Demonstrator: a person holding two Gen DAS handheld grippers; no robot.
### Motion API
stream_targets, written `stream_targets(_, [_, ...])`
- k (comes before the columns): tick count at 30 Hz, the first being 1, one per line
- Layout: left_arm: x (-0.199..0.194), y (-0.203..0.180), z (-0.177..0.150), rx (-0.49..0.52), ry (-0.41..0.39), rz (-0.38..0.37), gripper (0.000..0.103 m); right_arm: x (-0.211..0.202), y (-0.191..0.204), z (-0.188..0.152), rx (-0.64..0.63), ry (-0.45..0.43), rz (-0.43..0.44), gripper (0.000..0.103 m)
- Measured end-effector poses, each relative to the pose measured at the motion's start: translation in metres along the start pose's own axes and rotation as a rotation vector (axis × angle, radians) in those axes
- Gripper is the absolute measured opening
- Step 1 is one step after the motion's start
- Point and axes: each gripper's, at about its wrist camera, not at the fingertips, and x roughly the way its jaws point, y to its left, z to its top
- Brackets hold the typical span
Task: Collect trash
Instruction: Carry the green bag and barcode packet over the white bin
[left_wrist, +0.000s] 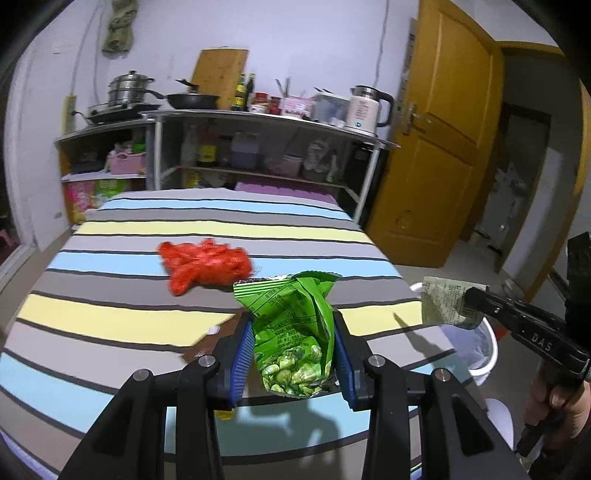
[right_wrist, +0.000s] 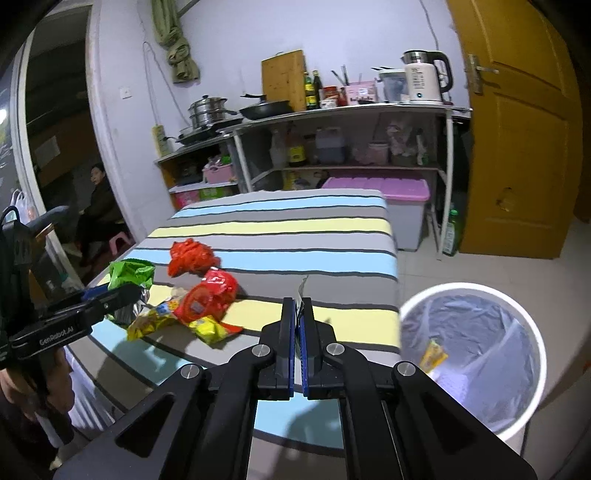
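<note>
Carry step: left gripper (left_wrist: 293, 345) clamping green snack bag (left_wrist: 291, 332), right gripper (right_wrist: 297, 314) pinching wrapper (left_wrist: 448, 301); next, over bin (right_wrist: 476, 288), releasing.

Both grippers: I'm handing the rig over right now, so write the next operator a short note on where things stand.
Left gripper: shut on the green snack bag, held above the striped table.
Right gripper: shut on a thin pale wrapper, near the white bin beside the table.
Done: one yellow wrapper lies in the bin.
Left: drop both held pieces in, then collect the red bag, the red packet and the yellow wrappers on the table.
</note>
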Motion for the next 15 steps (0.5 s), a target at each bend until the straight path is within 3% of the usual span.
stream_targets(15, [0.040,-0.091,0.011,0.124,0.039,-0.174,0.040,-0.027,-0.069,-0.019,0.116,-0.010,-0.113,0.002])
